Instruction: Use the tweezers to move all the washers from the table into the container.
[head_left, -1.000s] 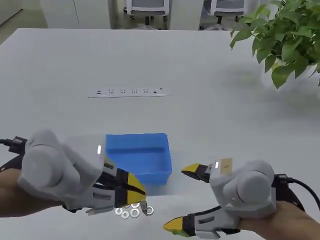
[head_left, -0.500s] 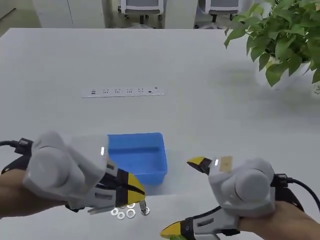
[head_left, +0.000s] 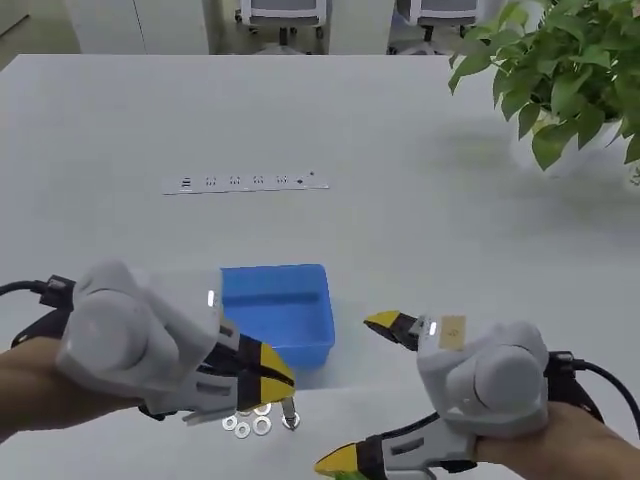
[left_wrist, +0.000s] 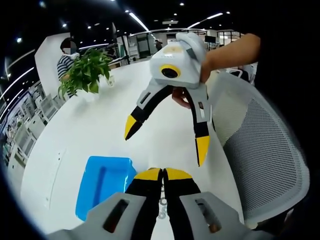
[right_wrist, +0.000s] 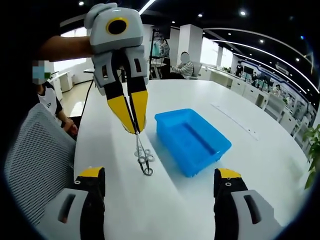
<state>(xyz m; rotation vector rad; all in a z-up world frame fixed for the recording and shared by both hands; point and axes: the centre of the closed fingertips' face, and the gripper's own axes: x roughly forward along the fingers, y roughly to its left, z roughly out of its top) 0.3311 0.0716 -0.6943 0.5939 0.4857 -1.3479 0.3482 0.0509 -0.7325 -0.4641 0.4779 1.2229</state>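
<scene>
Blue container (head_left: 277, 310), head view: we have it on the white table (head_left: 400, 150), just beyond the washers (head_left: 245, 425), which lie in a small cluster near its front wall. What we see of its inside is bare.
Risk, head view: the tweezers (head_left: 288, 413) are thin and the washers flat, so we reckon a washer could slip out on the lift, or the tip could scatter the cluster.
Left gripper (head_left: 275, 378), head view: jaws pressed together on the tweezers' upper end, with the tip pointing down just beside the washers.
Right gripper (head_left: 355, 392), head view: jaws spread wide with nothing between them, to the right of the container.
Risk, left gripper view: the open right gripper faces us from close by, and we judge that a careless sweep could knock the tweezers or the container.
Gripper, left gripper view: our own yellow tips meet with no gap, and the container lies low to the left.
Risk, right gripper view: squeeze too hard and the tweezers may twist in the jaws, we think. The container wall stands between the washers and the inside, so too low a carry would catch it.
Gripper, right gripper view: the left gripper clamps the tweezers, which reach down to the nearest washer. Whether that washer is pinched, we cannot tell. This view's own jaws stand wide apart and empty.
</scene>
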